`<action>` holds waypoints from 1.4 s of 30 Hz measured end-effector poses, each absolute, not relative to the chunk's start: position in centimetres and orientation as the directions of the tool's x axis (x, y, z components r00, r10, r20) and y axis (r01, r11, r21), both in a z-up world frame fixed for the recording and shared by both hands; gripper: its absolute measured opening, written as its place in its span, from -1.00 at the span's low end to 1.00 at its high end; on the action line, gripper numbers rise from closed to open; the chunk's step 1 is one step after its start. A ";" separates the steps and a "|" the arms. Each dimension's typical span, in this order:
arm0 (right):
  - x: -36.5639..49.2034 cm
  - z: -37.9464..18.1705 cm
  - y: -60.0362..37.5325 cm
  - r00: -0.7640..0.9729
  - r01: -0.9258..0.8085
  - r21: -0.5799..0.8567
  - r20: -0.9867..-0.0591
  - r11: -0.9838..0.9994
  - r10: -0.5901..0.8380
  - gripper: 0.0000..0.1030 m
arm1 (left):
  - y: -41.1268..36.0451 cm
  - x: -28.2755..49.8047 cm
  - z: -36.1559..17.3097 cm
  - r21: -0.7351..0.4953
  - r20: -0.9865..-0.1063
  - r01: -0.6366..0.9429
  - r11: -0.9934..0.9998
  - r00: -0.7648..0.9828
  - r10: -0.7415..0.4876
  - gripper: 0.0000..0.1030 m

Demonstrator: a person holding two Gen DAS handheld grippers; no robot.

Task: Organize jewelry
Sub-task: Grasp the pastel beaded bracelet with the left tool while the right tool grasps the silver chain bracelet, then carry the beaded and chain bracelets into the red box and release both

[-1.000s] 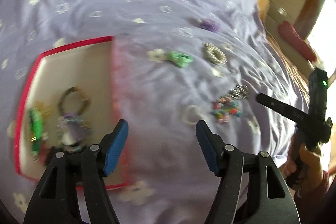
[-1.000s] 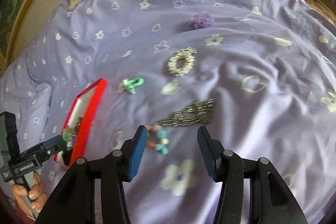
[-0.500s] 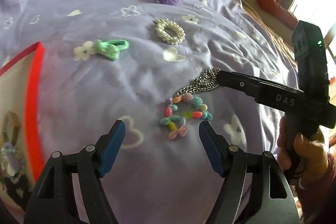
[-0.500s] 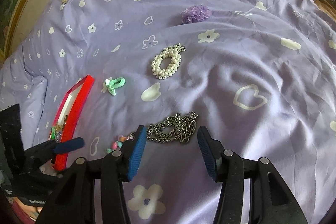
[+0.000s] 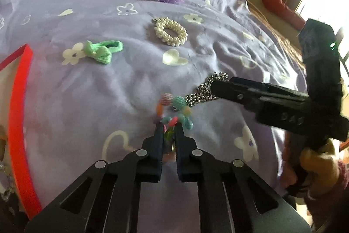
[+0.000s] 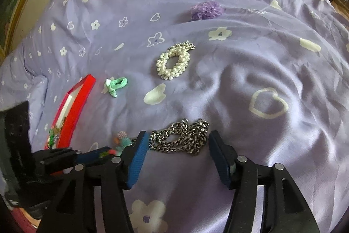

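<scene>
The colourful bead bracelet (image 5: 174, 111) is lying on the purple bedsheet (image 5: 87, 91), and the left claw (image 5: 169, 131) is pinching its near end, the two fingers pressed close together on the beads. In the right wrist view the same bracelet (image 6: 122, 141) is showing only partly, behind the right claw's left finger.

Just beyond the bead bracelet and touching it, the silver chain (image 6: 181, 137) is lying in a loose heap. The right claw (image 6: 177, 149) is hovering over the chain's near edge with its fingers spread wide, one on each side of the heap; whether the tips are touching the links I cannot tell. From the left wrist camera this claw (image 5: 220, 85) is covering part of the chain (image 5: 200, 93).

Farther from the bead bracelet, past the chain, the pearl scrunchie (image 6: 173, 63) is resting flat on the sheet. To the left of the pearls, the green hair tie (image 6: 115, 85) is lying beside a printed white flower. Farthest away, the purple scrunchie (image 6: 207, 10) is sitting near the bed's upper part.

Left of the bead bracelet, the red-rimmed box (image 5: 18, 123) is standing on the bed, with a few small items inside that are too blurred to name.
</scene>
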State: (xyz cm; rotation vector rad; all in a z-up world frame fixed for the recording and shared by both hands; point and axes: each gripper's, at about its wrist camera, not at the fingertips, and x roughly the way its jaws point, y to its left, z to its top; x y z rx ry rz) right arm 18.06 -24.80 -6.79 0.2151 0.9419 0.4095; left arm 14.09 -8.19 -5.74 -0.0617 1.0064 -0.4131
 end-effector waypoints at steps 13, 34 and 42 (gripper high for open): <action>18.1 -7.2 -21.6 0.565 -0.288 0.128 -0.778 0.949 0.276 -0.69 | -4.6 12.0 -3.9 -0.257 -0.779 0.253 0.933 0.518 -0.355 -0.84; 13.3 0.1 -16.7 0.569 -0.398 0.358 -0.626 0.845 0.533 -0.76 | 2.3 7.1 0.1 -0.228 -0.737 0.137 0.964 0.622 -0.263 -0.84; 11.7 1.6 -13.3 0.540 -0.460 0.374 -0.602 0.805 0.588 -0.76 | 6.4 4.9 1.3 -0.228 -0.719 0.059 0.972 0.662 -0.209 -0.84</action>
